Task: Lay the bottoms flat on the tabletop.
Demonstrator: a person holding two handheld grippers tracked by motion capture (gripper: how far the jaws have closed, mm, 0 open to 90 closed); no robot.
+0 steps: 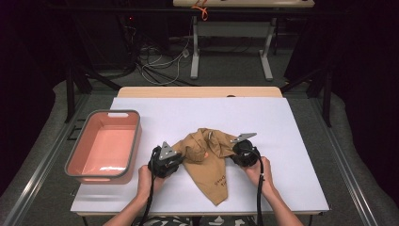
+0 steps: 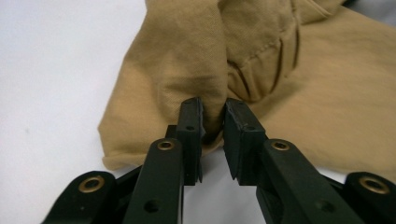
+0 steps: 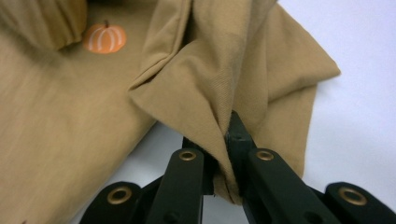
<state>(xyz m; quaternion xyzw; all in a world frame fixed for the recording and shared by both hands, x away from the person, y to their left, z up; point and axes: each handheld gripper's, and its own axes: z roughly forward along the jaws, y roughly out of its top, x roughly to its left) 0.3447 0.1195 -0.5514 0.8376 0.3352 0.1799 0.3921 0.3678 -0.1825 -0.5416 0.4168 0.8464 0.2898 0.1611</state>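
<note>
Pinching folds of the tan garment (image 1: 207, 155), the left gripper (image 2: 212, 122), nearly closed, and the tightly clamped right gripper (image 3: 223, 140) needed even outward pulls.

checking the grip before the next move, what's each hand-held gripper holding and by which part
Both pinch the tan garment: the left hand-held gripper holds a fold near its left edge, the right hand-held gripper a bunched fold at its right edge.
</note>
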